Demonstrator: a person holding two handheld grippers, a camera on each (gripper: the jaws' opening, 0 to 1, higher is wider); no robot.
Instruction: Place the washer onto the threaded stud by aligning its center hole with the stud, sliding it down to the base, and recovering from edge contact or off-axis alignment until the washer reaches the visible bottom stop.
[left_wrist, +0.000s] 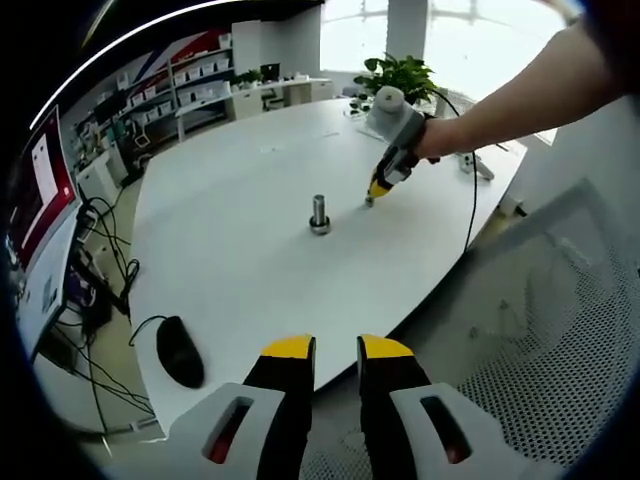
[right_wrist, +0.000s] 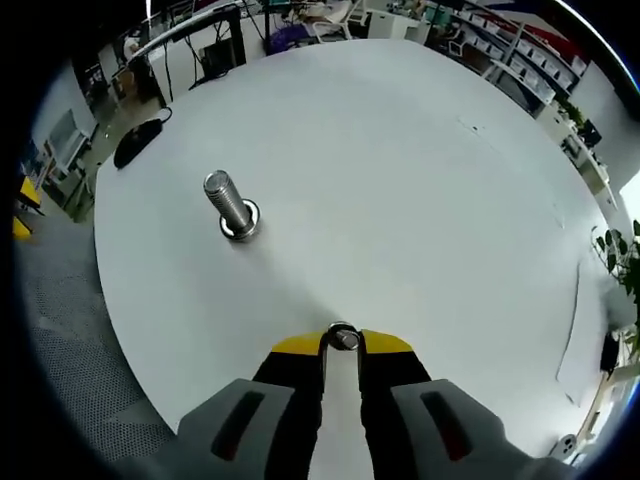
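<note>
- A round white table (right_wrist: 420, 180) is spreading out beneath both views, and a short silver threaded stud (right_wrist: 229, 203) is standing upright on its flat round base near the middle of the table.
- The right gripper (right_wrist: 343, 342), with yellow-tipped black jaws, is pinching a small silver metal washer (right_wrist: 343, 338) between its tips, clenched on the ring's edge just above the tabletop.
- In the left gripper view, the right gripper (left_wrist: 371, 196) is reaching in from the right on a person's bare arm (left_wrist: 510, 95), its tip hovering low over the table just to the right of the threaded stud (left_wrist: 319, 214) and apart from it.
- The left gripper (left_wrist: 336, 350) is hanging back at the near edge of the table with its jaws released and holding nothing.
- The grip is looking thin: with so little of the washer caught between the tips, it is likely to twist or pop out during the carry.
- The washer is being held at an angle that is hard to read, so its hole may be arriving tilted and catching on the stud's top edge or threads.
- The stud is standing unclamped, so a sideways bump from the washer or jaws risks tipping or sliding it.
- A black computer mouse (left_wrist: 180, 350) is lying near the table's left edge, well apart from the work.
</note>
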